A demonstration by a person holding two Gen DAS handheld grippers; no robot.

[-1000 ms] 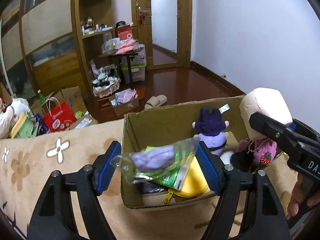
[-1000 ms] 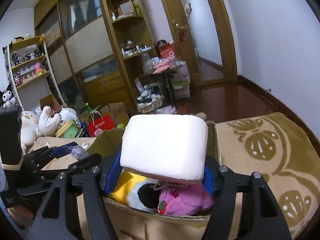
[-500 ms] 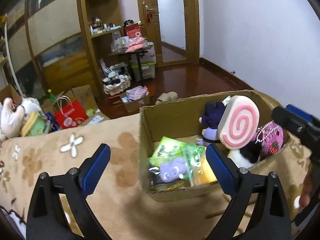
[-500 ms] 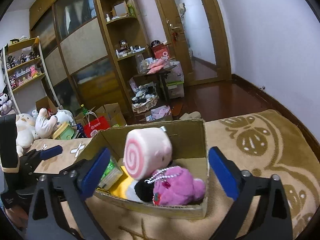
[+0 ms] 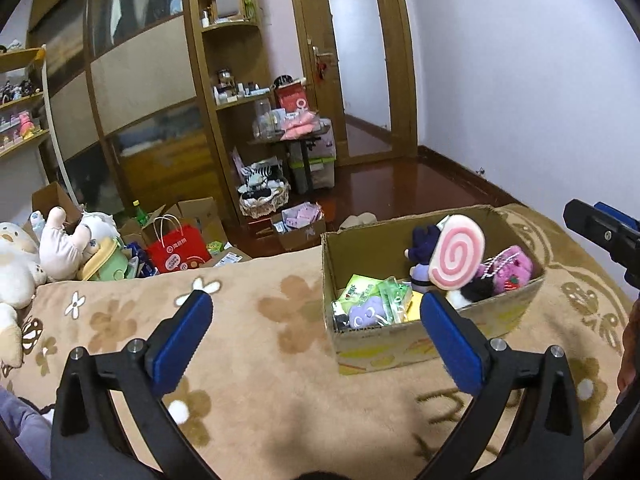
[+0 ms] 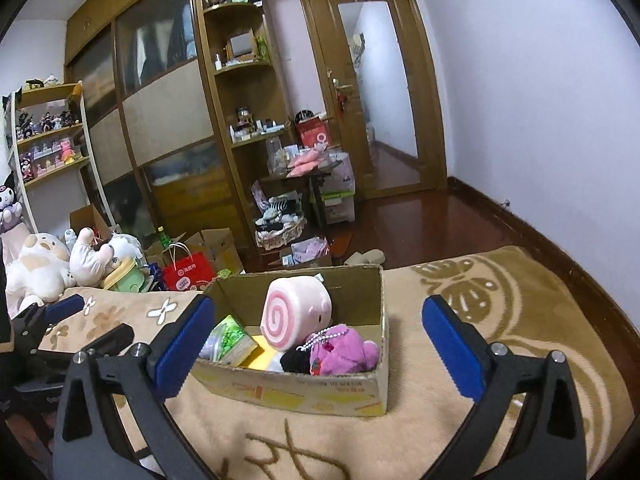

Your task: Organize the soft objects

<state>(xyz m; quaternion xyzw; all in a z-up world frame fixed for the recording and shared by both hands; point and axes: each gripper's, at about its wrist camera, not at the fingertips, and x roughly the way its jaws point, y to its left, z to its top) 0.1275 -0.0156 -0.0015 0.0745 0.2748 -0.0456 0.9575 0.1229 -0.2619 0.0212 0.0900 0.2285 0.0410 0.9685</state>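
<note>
Right wrist view shows your right gripper [image 6: 316, 344] and left gripper [image 5: 316, 334] have just opened, empty, leaving the swirl plush [image 6: 294, 312] and pouch [image 5: 370, 312] in the box [image 6: 304, 396], so fetch more.

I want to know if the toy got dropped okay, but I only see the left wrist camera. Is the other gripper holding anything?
Observer: No. The right gripper has just been opening its jaws. They stand wide with nothing between the pads, and the cardboard box sits beyond them.
Operator: Is the pink swirl thing a flat lollipop?
Observer: No, the pink swirl toy is a thick roll, standing in the box just behind the pink plush.
Operator: Any toys outside the box that I can't see?
Observer: Yes, a black-eared plush in a lilac dress at the far left, below the toy shelf.
</note>
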